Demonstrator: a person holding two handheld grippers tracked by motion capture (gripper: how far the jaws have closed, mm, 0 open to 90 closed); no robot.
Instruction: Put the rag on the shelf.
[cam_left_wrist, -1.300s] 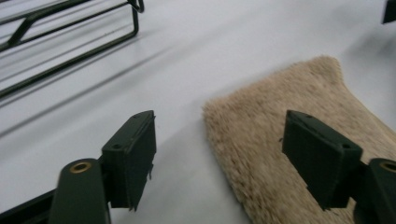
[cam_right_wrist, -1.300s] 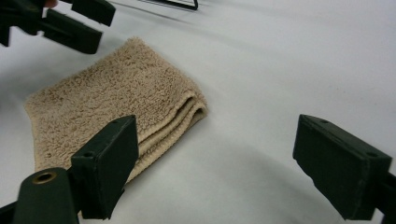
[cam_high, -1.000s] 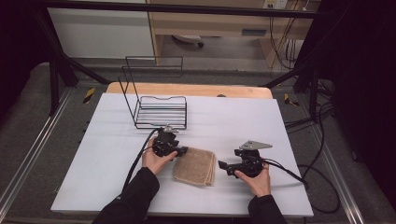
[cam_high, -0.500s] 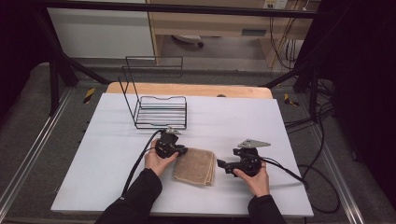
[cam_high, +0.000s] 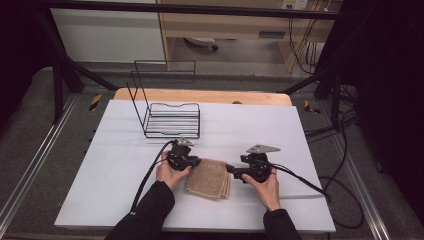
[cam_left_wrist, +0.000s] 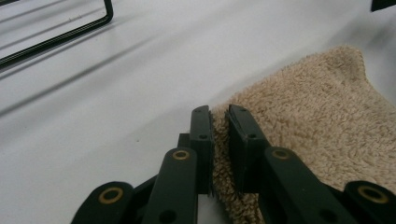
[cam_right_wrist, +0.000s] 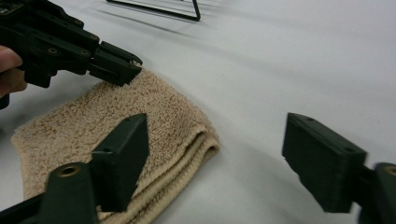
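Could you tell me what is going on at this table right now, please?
A person holds a gripper in each hand over a folded beige towel on the white table. The left gripper has just closed its jaws on the towel's edge and pinches the terry cloth. The right gripper sits at the opposite side; its jaws have just been closing but stand apart, one over the towel's folded corner, gripping nothing. A black wire rack stands behind, untouched.
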